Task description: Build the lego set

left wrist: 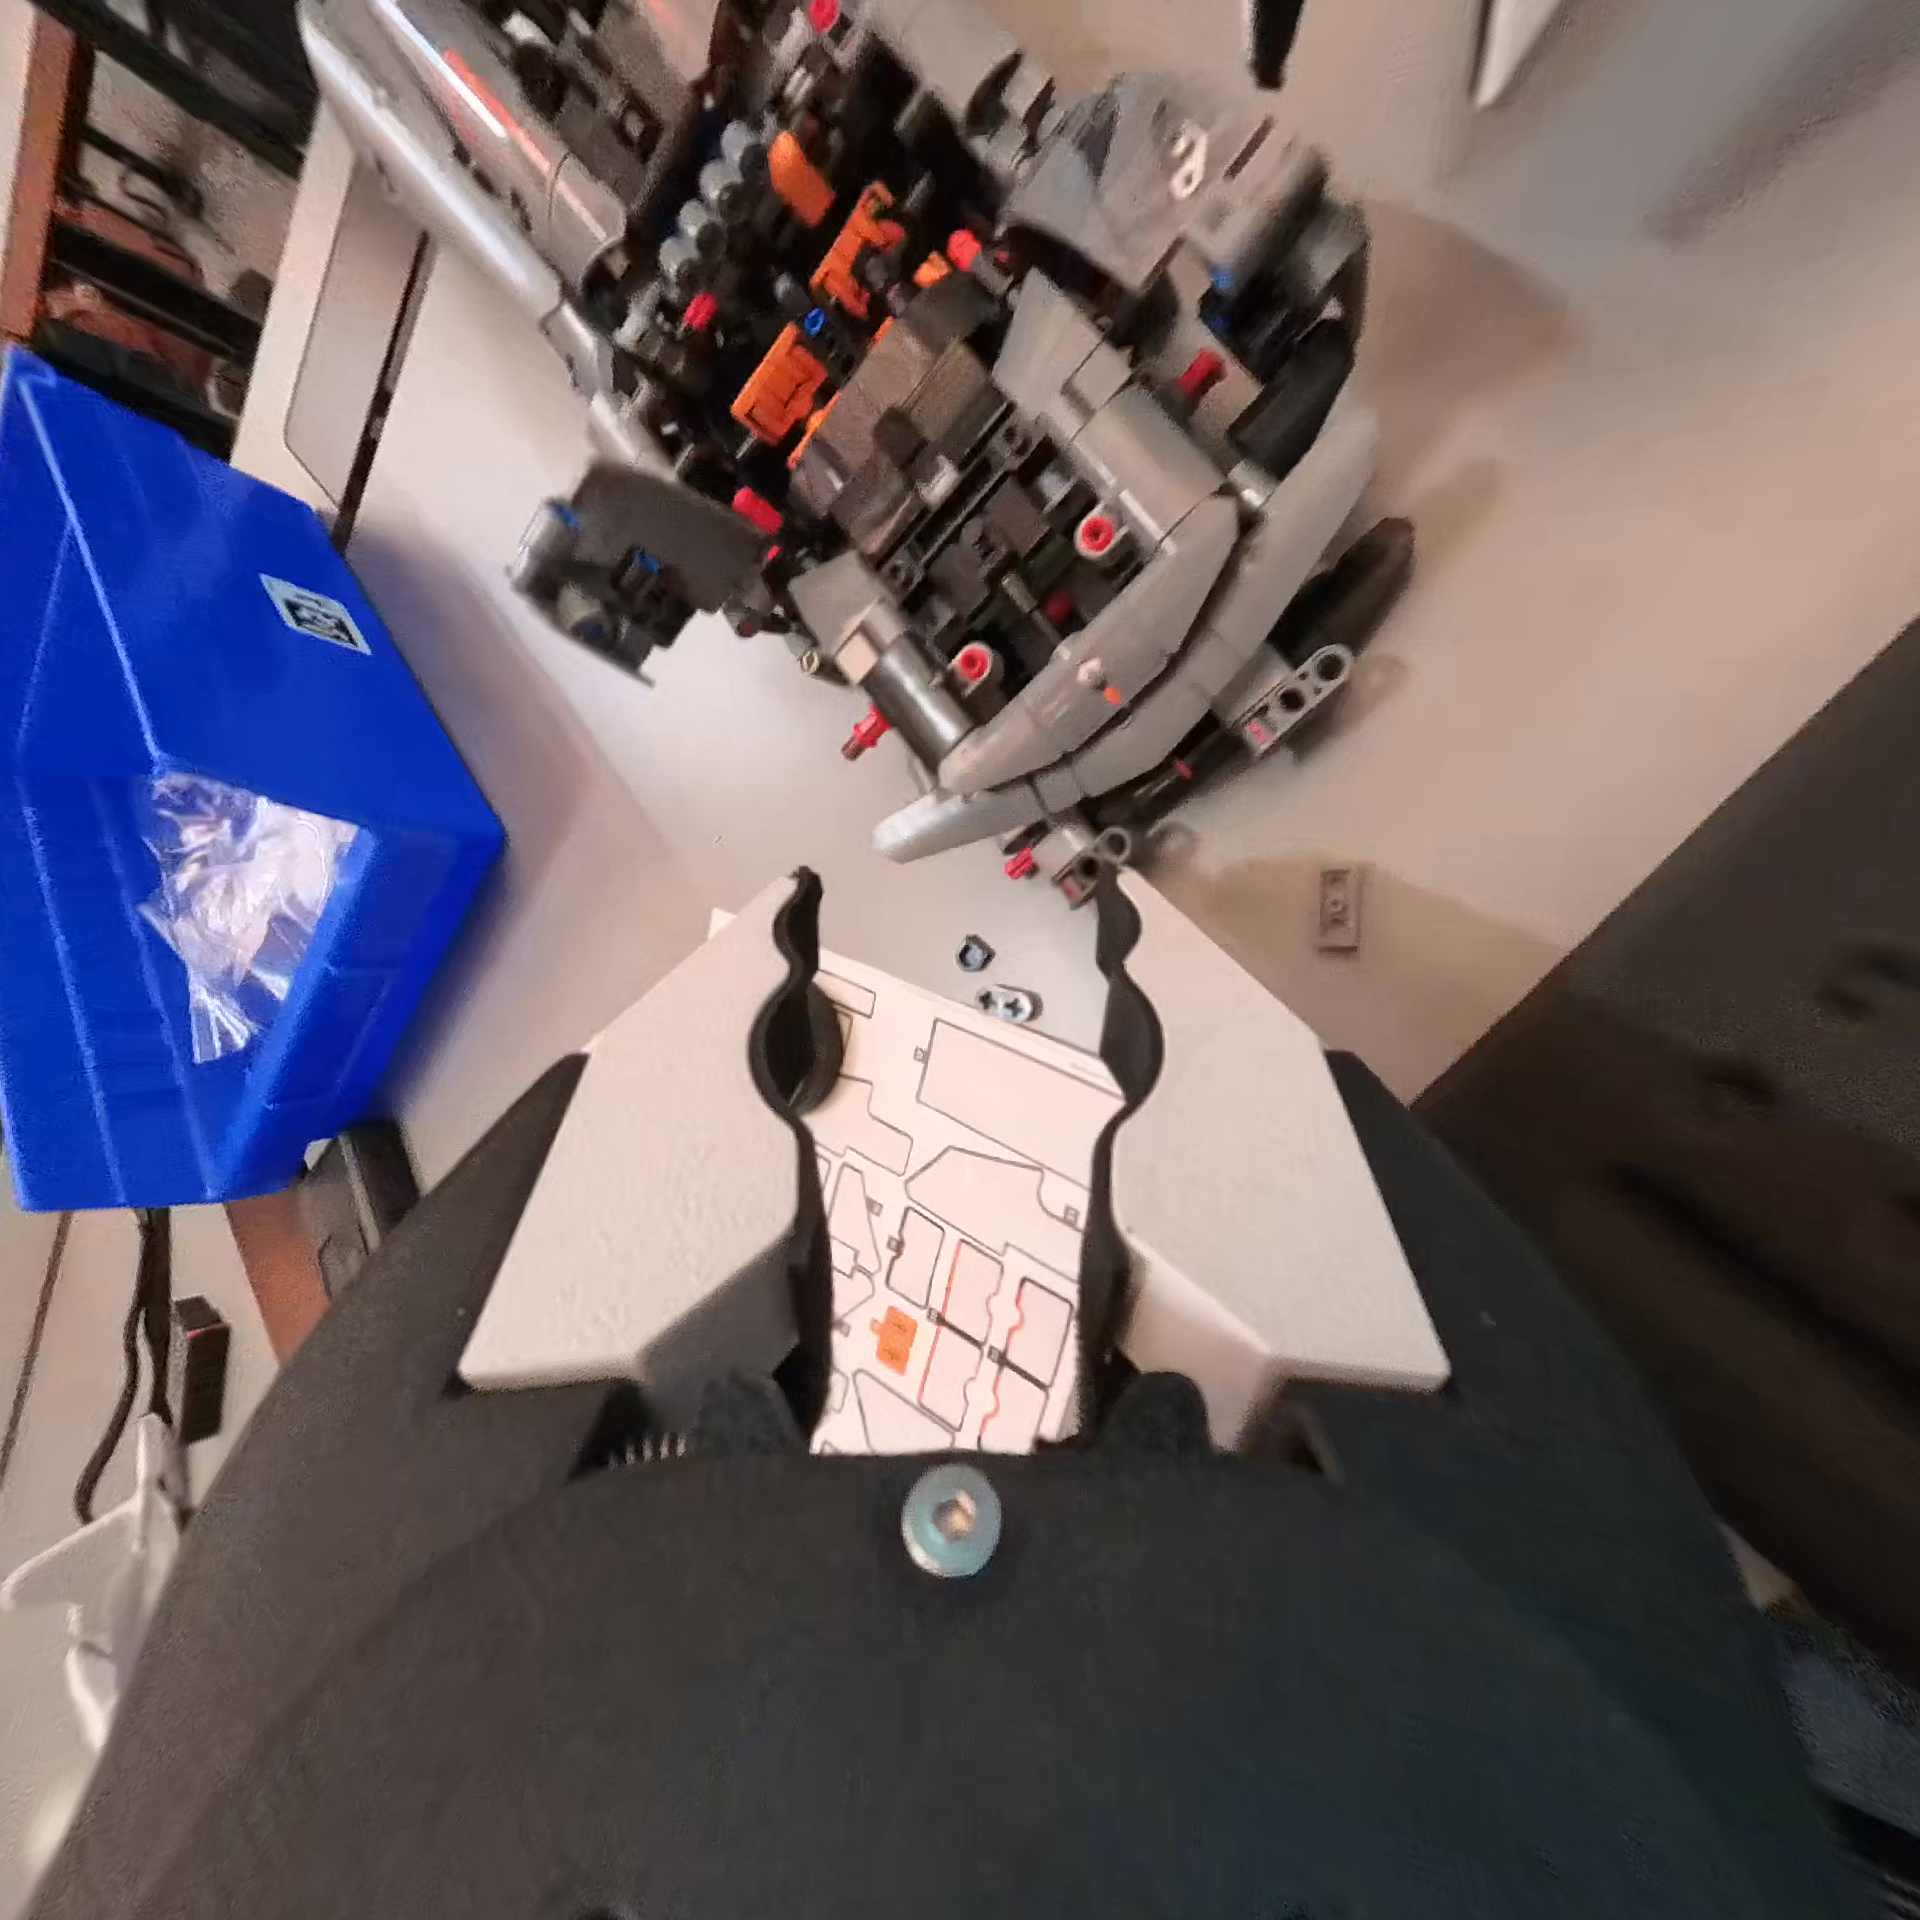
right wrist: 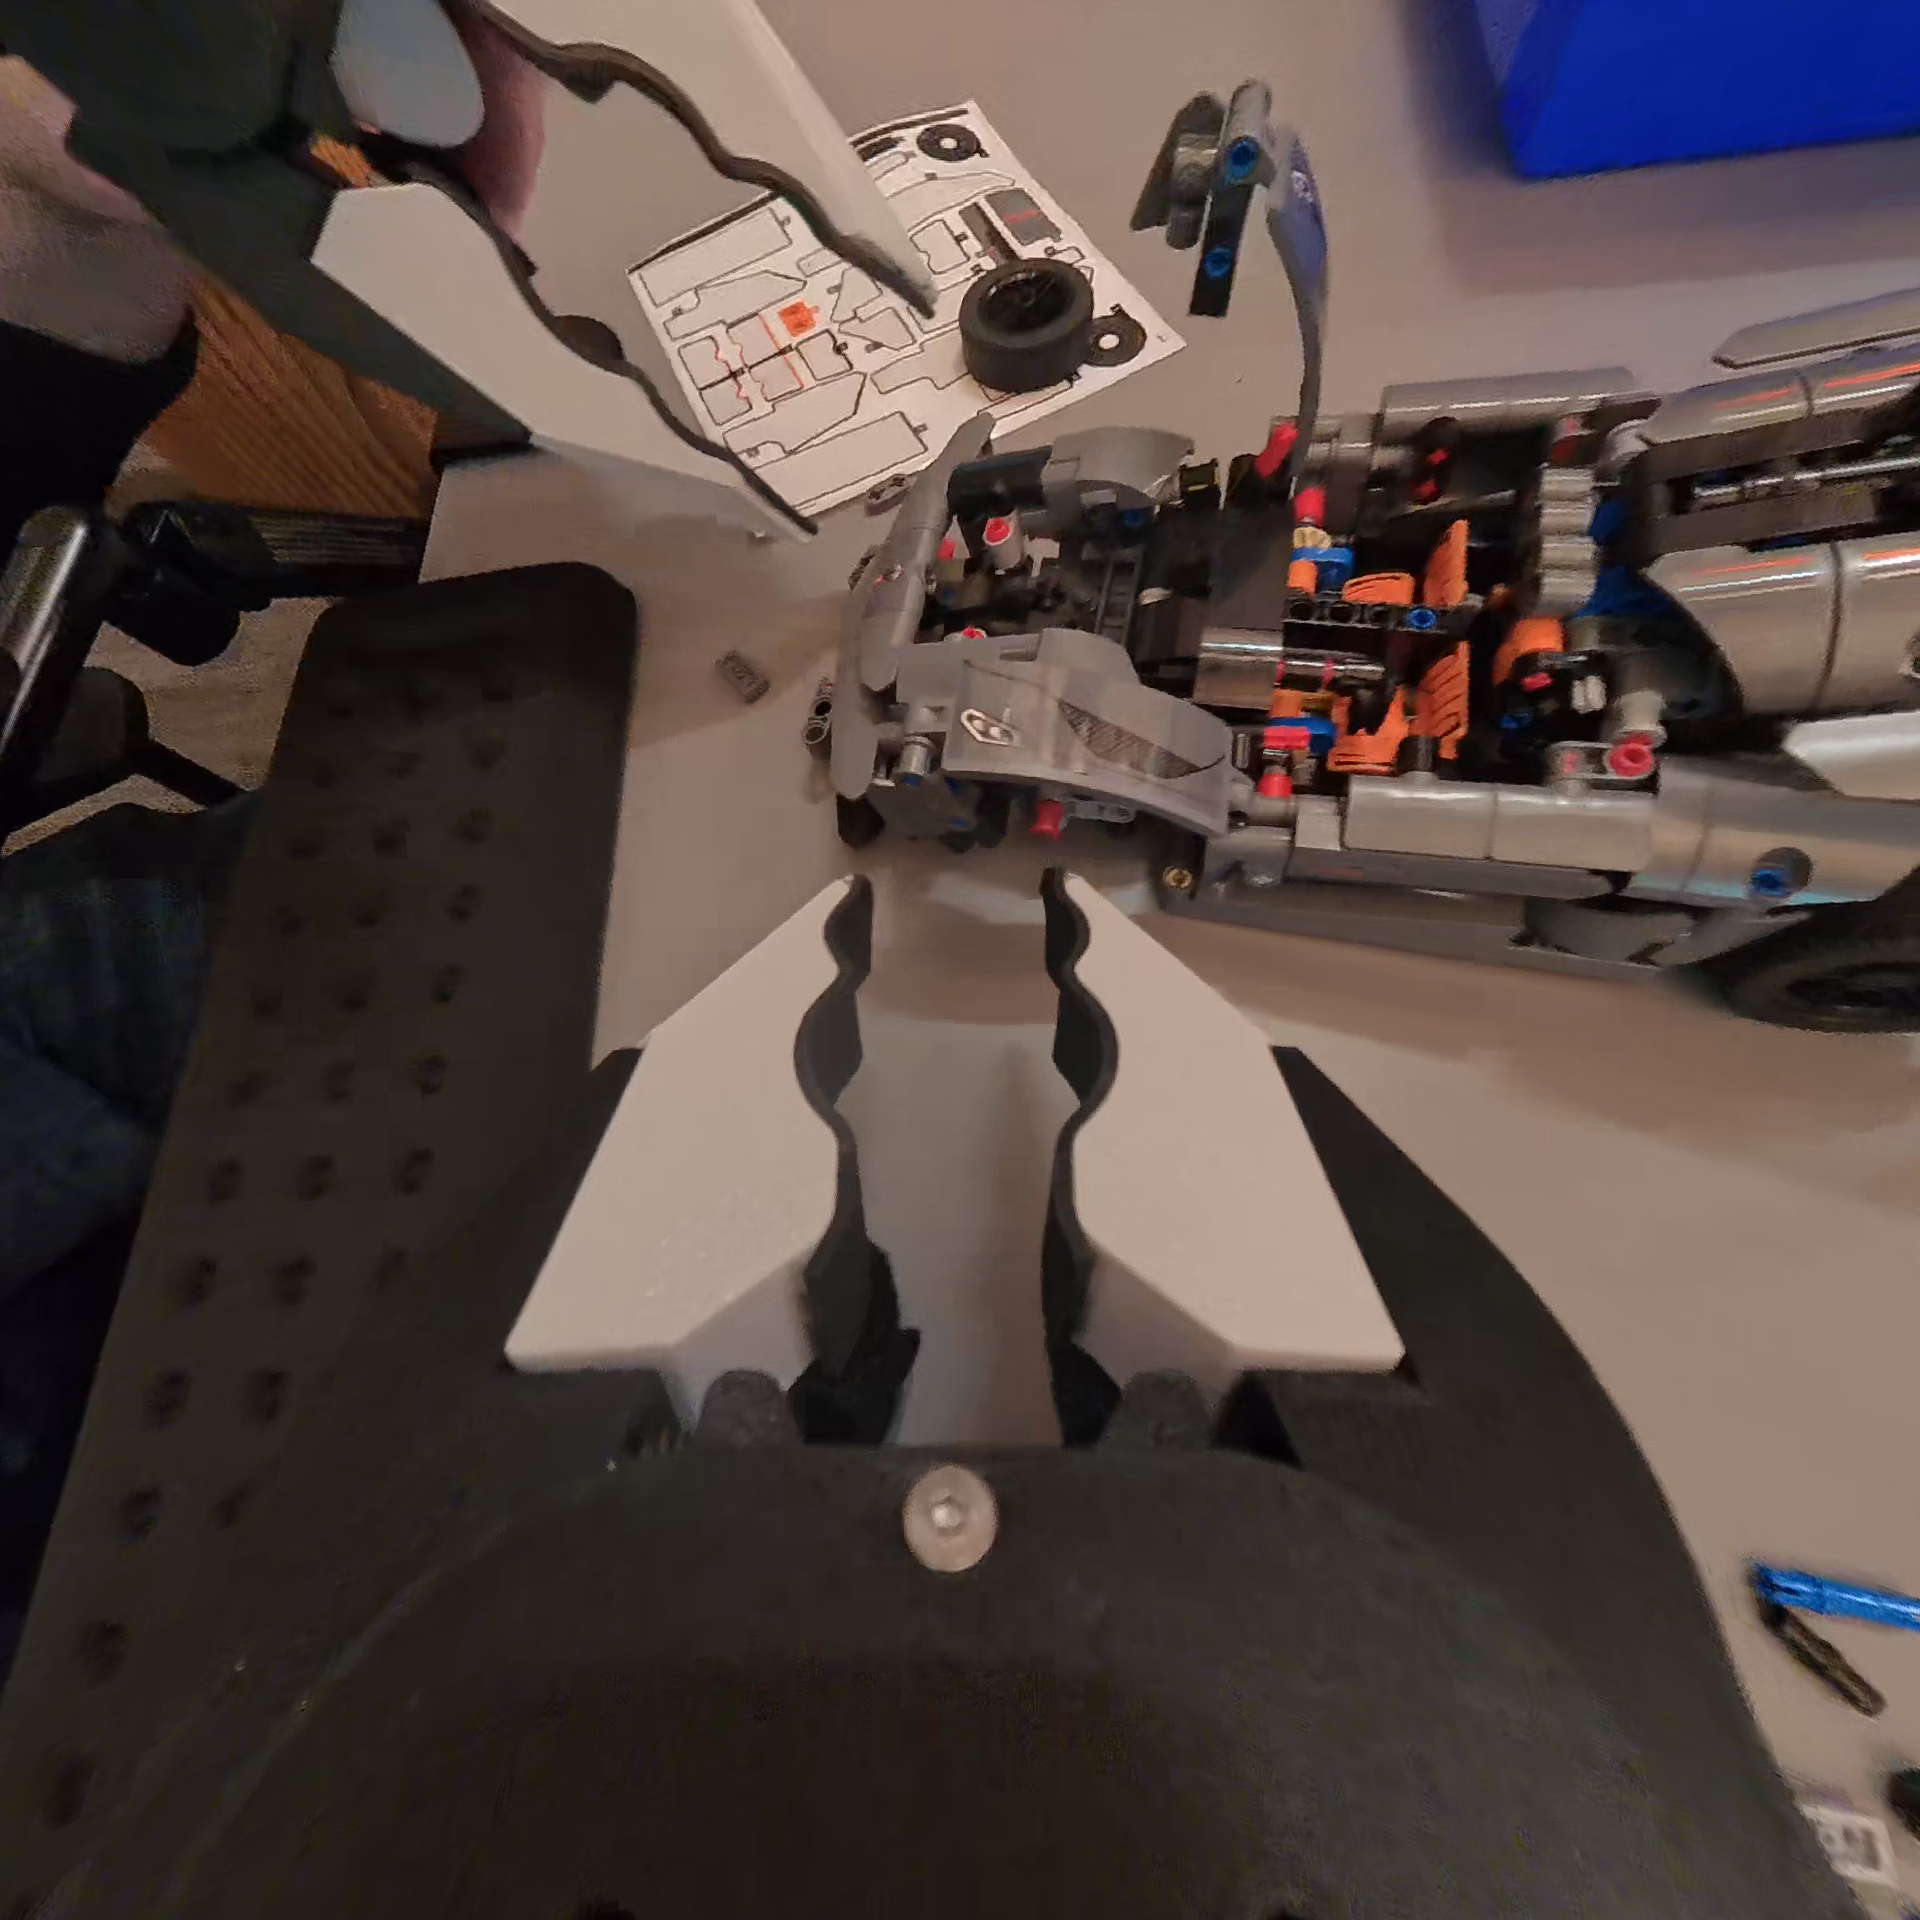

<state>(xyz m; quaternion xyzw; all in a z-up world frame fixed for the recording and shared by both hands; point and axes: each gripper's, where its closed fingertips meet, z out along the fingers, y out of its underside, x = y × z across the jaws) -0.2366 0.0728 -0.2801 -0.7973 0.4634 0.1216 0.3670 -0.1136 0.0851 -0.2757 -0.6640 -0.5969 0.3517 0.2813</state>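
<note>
The grey Lego car (left wrist: 1122, 447), with orange and black parts inside, lies on the table; it also shows in the right wrist view (right wrist: 1455, 821). My left gripper (left wrist: 961, 894) is open and empty over a white sticker sheet (left wrist: 977, 1101). A black tyre (left wrist: 805, 1049) peeks out from behind its left finger. In the right wrist view the left gripper (right wrist: 862, 410) hovers over the sheet (right wrist: 831, 343), with the tyre (right wrist: 1023, 322) just past its far fingertip. My right gripper (right wrist: 956, 888) is open and empty, close to the car's front wheel arch.
A blue bin (left wrist: 208, 675) holding clear bags stands to the left of the car; it also shows at the top right (right wrist: 1714, 73). A small dark sub-assembly with blue pins (right wrist: 1216, 177) lies beyond the car. Loose small pieces (left wrist: 1008, 1003) (right wrist: 743, 675) and a blue beam (right wrist: 1839, 1605) lie on the table. My right gripper is the nearer one to the blue beam (right wrist: 1839, 1605): about 20 cm, against 30 cm.
</note>
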